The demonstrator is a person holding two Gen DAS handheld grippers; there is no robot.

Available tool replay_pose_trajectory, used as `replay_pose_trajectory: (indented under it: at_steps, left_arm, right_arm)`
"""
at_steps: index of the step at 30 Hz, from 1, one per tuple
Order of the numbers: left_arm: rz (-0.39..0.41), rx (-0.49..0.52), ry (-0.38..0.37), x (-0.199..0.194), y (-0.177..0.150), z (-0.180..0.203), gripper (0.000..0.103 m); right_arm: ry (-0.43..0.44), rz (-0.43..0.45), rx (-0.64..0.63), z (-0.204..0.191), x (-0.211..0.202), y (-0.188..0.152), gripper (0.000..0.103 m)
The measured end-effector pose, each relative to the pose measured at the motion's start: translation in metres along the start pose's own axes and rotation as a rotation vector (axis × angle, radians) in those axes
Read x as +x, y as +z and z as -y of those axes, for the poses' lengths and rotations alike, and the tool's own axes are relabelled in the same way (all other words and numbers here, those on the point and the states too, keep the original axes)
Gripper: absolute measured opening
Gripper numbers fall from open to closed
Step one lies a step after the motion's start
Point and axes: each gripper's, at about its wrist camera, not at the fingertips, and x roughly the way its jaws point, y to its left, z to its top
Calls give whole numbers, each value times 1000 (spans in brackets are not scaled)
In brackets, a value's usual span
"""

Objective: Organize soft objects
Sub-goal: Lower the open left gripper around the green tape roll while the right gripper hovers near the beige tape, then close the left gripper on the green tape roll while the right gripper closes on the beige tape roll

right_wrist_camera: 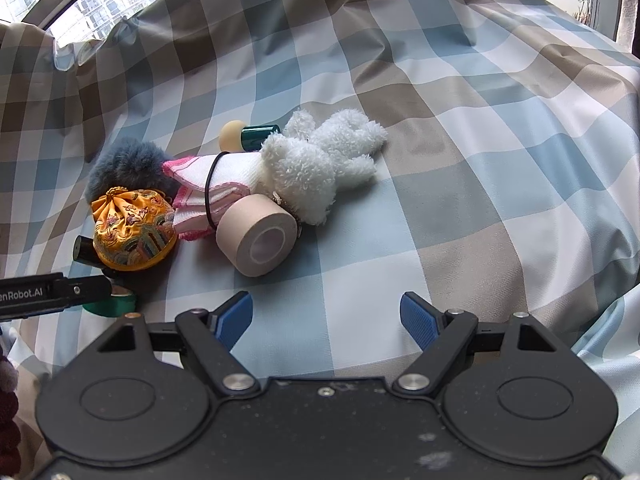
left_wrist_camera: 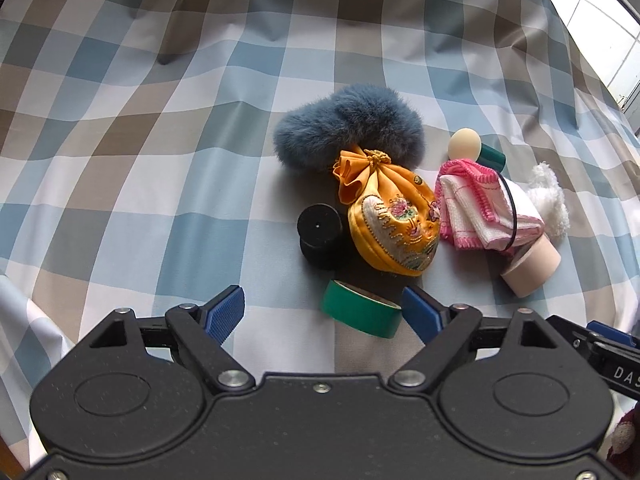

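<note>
The left gripper [left_wrist_camera: 322, 312] stands released, jaws wide and holding nothing, with the green tape roll [left_wrist_camera: 360, 314] between its pads at 6 o'clock of the pile. The right gripper [right_wrist_camera: 326, 320] is likewise spread over bare checked cloth [right_wrist_camera: 460, 128]. The yellow pouch [left_wrist_camera: 394, 228] leans on the black spool [left_wrist_camera: 320, 236] at its 9 o'clock, the pink-edged cloth [left_wrist_camera: 476, 208] at 3. Closing on the pouch would likely catch tape or spool, hard things among soft ones, since they crowd against it

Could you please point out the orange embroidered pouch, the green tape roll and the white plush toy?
orange embroidered pouch [left_wrist_camera: 394, 226], left wrist view, on its embroidered belly.
green tape roll [left_wrist_camera: 358, 314], left wrist view, on its outer green band.
white plush toy [right_wrist_camera: 308, 168], right wrist view, on its fluffy body.
</note>
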Motion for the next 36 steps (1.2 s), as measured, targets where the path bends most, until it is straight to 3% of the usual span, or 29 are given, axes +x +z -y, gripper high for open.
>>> replay_pose_trajectory:
  at_steps: [4, 7, 8, 11, 17, 22, 29, 36]
  left_arm:
    - [-12, 10, 7, -7, -10, -7, 82]
    - [-54, 21, 62, -2, -18, -12, 85]
    - [-66, 29, 79, 2, -22, -14, 81]
    - [-85, 11, 87, 4, -25, -19, 81]
    - [-25, -19, 30, -6, -26, -25, 81]
    - [-4, 48, -4, -10, -31, -16, 81]
    - [3, 163, 5, -9, -37, 4, 81]
    - [-7, 157, 13, -7, -37, 2, 81]
  right_arm:
    - [0, 1, -1, -1, 0, 0, 81]
    - [2, 10, 2, -2, -1, 4, 81]
    - [2, 17, 7, -4, -2, 8, 81]
    - [13, 41, 24, -10, -4, 20, 81]
    - [-11, 56, -4, -28, 10, 41, 81]
    - [-26, 46, -8, -27, 20, 45, 81]
    - [-24, 50, 17, -8, 5, 35, 83]
    - [-54, 71, 20, 5, -8, 21, 83]
